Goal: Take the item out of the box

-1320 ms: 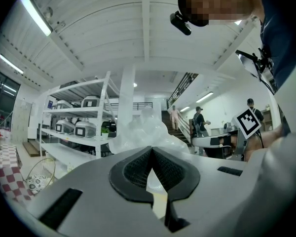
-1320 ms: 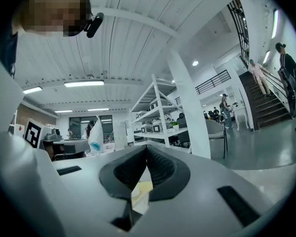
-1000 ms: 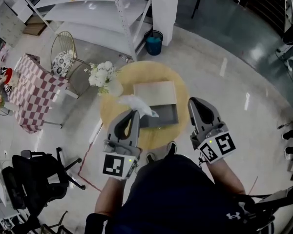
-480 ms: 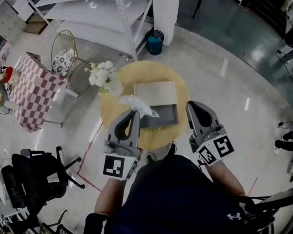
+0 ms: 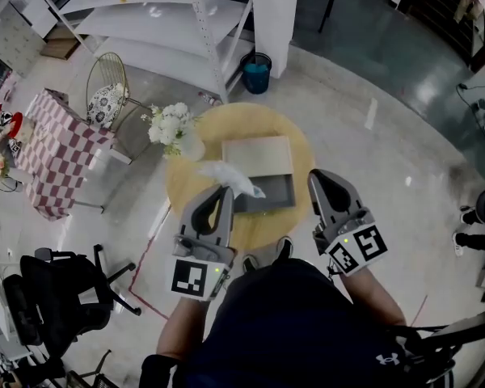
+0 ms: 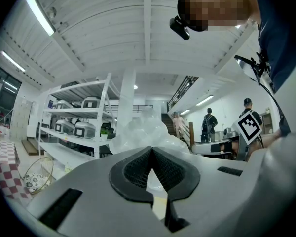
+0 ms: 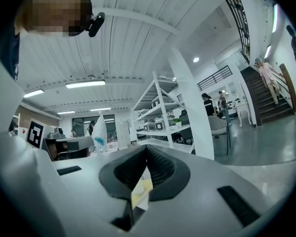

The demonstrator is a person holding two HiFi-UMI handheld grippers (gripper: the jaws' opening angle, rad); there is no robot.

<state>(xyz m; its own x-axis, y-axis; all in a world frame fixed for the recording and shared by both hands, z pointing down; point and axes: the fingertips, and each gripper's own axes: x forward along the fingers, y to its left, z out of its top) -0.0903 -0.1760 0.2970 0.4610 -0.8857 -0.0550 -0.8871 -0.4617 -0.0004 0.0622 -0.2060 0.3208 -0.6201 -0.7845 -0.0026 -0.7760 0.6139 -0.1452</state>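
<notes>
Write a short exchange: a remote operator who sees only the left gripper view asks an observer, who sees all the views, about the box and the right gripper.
Operator: My left gripper is shut on a clear plastic bag. Where is the box?
Observer: The grey box lies open on a round yellow table, just ahead of that gripper.
Operator: And the right gripper?
Observer: Its fingers are together with nothing between them, right of the box in the head view.

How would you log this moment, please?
left gripper: shut on crinkled clear plastic bag | right gripper: shut, empty | grey box: on round yellow table
</notes>
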